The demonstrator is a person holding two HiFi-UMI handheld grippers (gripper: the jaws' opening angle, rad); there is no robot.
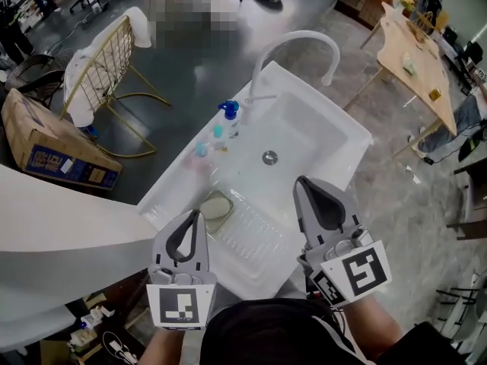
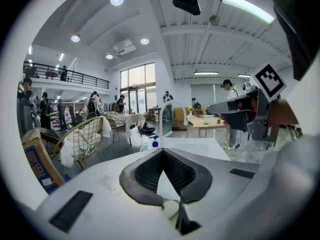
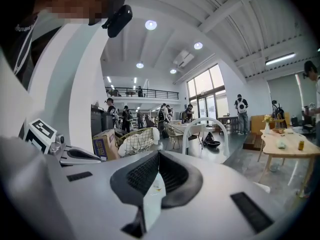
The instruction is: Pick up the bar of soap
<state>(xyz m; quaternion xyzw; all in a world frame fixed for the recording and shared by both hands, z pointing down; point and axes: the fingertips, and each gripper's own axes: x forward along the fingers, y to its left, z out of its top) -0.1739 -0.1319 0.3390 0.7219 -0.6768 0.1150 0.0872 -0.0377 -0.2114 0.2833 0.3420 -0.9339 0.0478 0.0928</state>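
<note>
**Both tools clenched and empty, soap in the sink**

Head view: the soap (image 1: 217,206) lies left of centre, low in the frame, on the ribbed end of the white sink (image 1: 335,128). It looks to rest in a shallow dish, but I can't tell for sure.

My left tool (image 1: 195,217) is at lower left, clenched with nothing in it. Its tip sits just left of the soap in the frame, and I can't tell whether they touch. The left gripper view shows the same: the left tool's (image 2: 162,152) pads meet at the tip with nothing between them.

My right tool (image 1: 302,181) is at lower right, over the sink's near edge and well apart from the soap. In the right gripper view its (image 3: 159,153) pads are also together and empty.

The faucet (image 1: 304,40) arches over the far end of the sink, at upper centre. A blue spray bottle (image 1: 229,116) stands on the sink's left rim, above the soap in the frame, with two small bottles beside it.
</note>
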